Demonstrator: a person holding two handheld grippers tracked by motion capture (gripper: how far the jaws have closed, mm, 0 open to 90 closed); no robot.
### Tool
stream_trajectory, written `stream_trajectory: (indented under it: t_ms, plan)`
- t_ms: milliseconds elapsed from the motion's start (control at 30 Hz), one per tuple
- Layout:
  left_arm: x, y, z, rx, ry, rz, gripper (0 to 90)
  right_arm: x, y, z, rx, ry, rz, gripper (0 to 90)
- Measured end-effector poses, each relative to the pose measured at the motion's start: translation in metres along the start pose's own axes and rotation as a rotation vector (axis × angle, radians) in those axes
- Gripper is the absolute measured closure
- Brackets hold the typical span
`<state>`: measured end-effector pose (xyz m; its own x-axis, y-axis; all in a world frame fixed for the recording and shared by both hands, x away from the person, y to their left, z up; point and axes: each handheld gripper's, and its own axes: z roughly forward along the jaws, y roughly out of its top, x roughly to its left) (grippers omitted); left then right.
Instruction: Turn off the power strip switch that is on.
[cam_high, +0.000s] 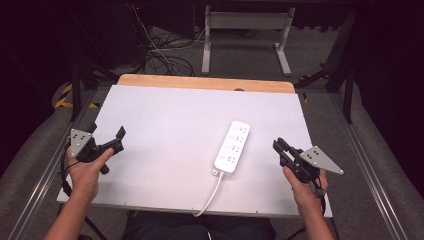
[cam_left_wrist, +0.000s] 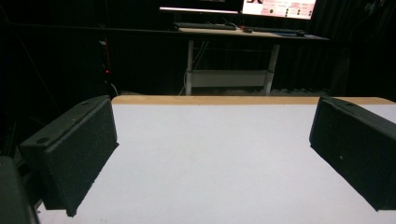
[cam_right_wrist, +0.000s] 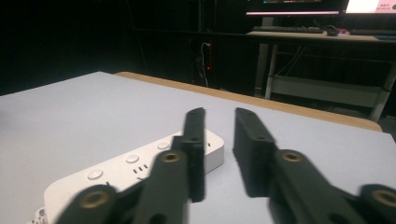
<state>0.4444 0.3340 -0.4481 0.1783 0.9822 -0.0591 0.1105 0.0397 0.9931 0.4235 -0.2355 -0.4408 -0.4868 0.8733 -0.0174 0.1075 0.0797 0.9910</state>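
High view: white power strip (cam_high: 233, 146) lies on the pale grey table mat (cam_high: 165, 125), right of centre, long axis running from the near edge away toward the far wooden lip (cam_high: 205, 82), tilted slightly rightward at the far end. Its white cable (cam_high: 210, 195) leaves the near end and drops off the near edge of the mat.

Right gripper (cam_high: 281, 148) sits just right of the strip's near end, close but not touching; jaws almost together, a narrow gap between them, nothing held. Left gripper (cam_high: 117, 139) is well apart from the strip, far to its left; jaws spread wide, nothing held. So the right hand (cam_high: 307, 185) is clearly the nearer one; left hand (cam_high: 87, 167) rests near the mat's left edge.

Right gripper view: the strip (cam_right_wrist: 140, 172) lies left of and just beyond the right gripper (cam_right_wrist: 219, 116), partly hidden behind the left jaw; judged next move is a short shift toward it, across its short axis.

Left gripper view: left gripper (cam_left_wrist: 212, 140) has bare mat between its jaws.

Materials: strip is hard glossy white plastic, a flat rounded-corner bar with socket holes and small round buttons on top; likely slick, light. Jaws are matte black, flat rectangular pads with a grainy face. Mat smooth, matte. Cable thin, flexible, gently curved.
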Motion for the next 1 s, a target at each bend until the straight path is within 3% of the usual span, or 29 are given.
stream_trajectory:
  t_ms: [100,433,533,733,833,867,933,1000]
  plan:
    - [0.000,0.000,0.000,0.002,-0.001,0.001,1.5,0.001,0.002,-0.001,-0.001,0.004,-0.019,90.0]
    - [0.000,0.000,-0.001,-0.001,0.000,0.005,1.6,0.008,0.014,0.004,0.025,0.065,-0.031,90.0]
    - [0.001,0.000,-0.001,-0.001,-0.001,0.001,1.6,0.014,0.021,0.011,0.033,0.090,-0.056,90.0]
    - [0.002,0.000,-0.003,-0.001,0.003,0.001,1.5,0.039,0.029,0.034,0.111,0.196,-0.091,90.0]
    - [0.003,0.000,-0.003,0.000,0.006,0.005,1.6,0.046,0.030,0.041,0.140,0.220,-0.107,90.0]
    - [0.003,0.000,-0.004,0.000,0.006,0.003,1.6,0.052,0.031,0.049,0.177,0.240,-0.112,90.0]
    - [0.003,0.000,-0.004,-0.002,0.008,0.004,1.6,0.053,0.031,0.052,0.185,0.245,-0.109,90.0]
    - [0.003,0.000,-0.004,-0.001,0.009,0.005,1.6,0.058,0.030,0.063,0.246,0.264,-0.090,90.0]
